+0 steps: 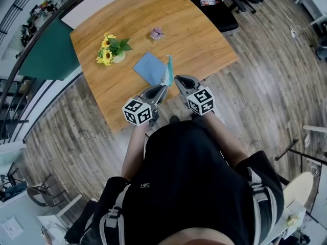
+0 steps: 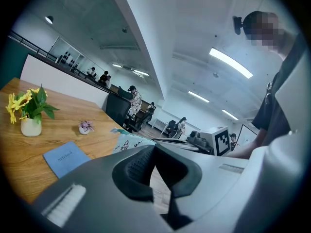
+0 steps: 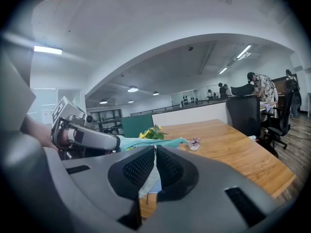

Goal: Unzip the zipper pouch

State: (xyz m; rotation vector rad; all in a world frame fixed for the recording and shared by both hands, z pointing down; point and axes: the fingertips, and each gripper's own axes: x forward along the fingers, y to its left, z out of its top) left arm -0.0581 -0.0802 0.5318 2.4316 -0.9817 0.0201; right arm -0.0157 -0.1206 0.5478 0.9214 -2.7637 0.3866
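Zipper pouch [image 1: 167, 71], teal, is held up over the near edge of the wooden table [image 1: 204, 40], spanning from one set of fingers to the other. The left gripper [image 2: 153, 148] has its fingers pressed together on one end of the fabric, which shows just past their tips. The right gripper [image 3: 155, 149] is also closed, with pale pouch material in the slit between its fingers; whether they pinch the zipper pull or only cloth cannot be told. If only cloth, a pull would likely stretch the pouch without moving the slider. The left pinch looks shallow, so a hard or skewed tug could slip it free, dropping the pouch toward the blue notebook [image 1: 149, 68] just beyond the fingertips.
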